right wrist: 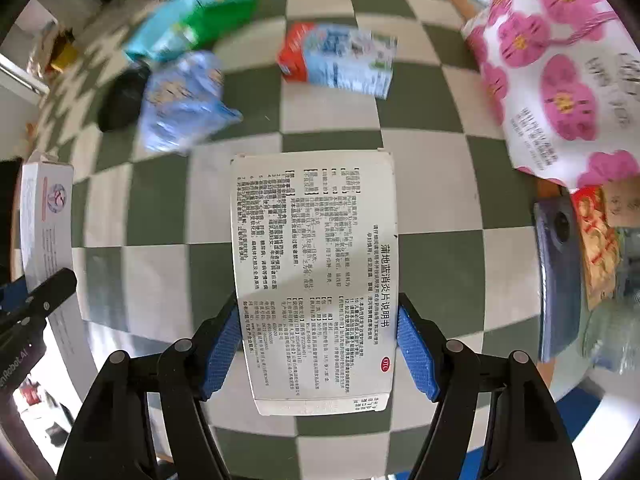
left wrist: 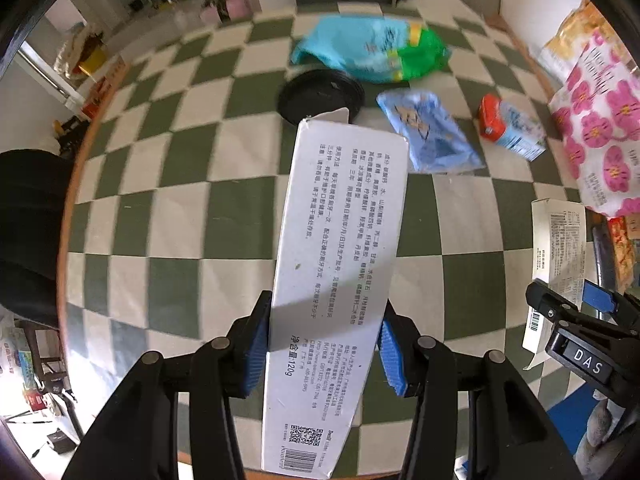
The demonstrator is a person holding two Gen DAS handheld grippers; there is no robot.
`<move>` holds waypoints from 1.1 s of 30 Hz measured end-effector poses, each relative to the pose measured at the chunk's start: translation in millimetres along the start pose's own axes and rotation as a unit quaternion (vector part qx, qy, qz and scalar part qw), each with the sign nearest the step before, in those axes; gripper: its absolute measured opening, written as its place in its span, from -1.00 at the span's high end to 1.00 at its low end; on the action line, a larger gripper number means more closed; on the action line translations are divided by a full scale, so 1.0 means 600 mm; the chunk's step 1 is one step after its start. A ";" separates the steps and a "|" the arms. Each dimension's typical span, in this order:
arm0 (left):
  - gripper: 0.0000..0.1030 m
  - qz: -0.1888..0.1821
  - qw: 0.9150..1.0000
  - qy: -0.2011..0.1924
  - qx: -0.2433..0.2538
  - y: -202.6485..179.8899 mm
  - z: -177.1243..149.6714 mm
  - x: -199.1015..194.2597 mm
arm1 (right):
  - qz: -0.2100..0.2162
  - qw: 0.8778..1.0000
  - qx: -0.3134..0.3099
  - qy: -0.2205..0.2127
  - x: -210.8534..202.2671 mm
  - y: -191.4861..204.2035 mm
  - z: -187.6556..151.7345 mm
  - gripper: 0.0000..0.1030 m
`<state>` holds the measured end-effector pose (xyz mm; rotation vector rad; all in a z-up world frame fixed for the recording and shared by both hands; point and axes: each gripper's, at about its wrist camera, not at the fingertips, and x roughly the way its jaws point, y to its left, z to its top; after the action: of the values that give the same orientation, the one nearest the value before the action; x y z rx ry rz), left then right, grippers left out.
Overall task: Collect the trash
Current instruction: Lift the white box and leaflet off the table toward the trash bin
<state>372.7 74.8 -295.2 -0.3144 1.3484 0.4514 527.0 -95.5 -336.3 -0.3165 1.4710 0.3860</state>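
Observation:
My left gripper [left wrist: 323,344] is shut on a long white toothpaste box [left wrist: 340,248] and holds it above the checkered table. My right gripper [right wrist: 318,346] is shut on a flat white medicine box [right wrist: 314,264] with printed text. The medicine box [left wrist: 556,264] and right gripper show at the right edge of the left wrist view. The toothpaste box [right wrist: 46,224] shows at the left edge of the right wrist view. On the table lie a teal and green bag [left wrist: 372,50], a blue wrapper [left wrist: 430,132], a red and blue carton [left wrist: 510,126] and a black lid [left wrist: 320,94].
A white bag with pink flowers [right wrist: 560,76] stands at the right. A dark bin [right wrist: 558,280] holding packaging sits beyond the table's right edge. The green and white checkered tablecloth [right wrist: 432,152] covers a round table. A black chair [left wrist: 28,232] stands at the left.

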 end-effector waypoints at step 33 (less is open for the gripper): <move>0.13 -0.073 0.995 0.039 -0.058 0.319 -0.545 -0.050 | 0.070 0.997 0.038 -0.019 -0.070 0.377 -0.650 -0.44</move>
<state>-6.0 84.6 -323.6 -0.5280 1.3662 0.3989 75.5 -64.1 -318.9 -0.1443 1.4701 0.4447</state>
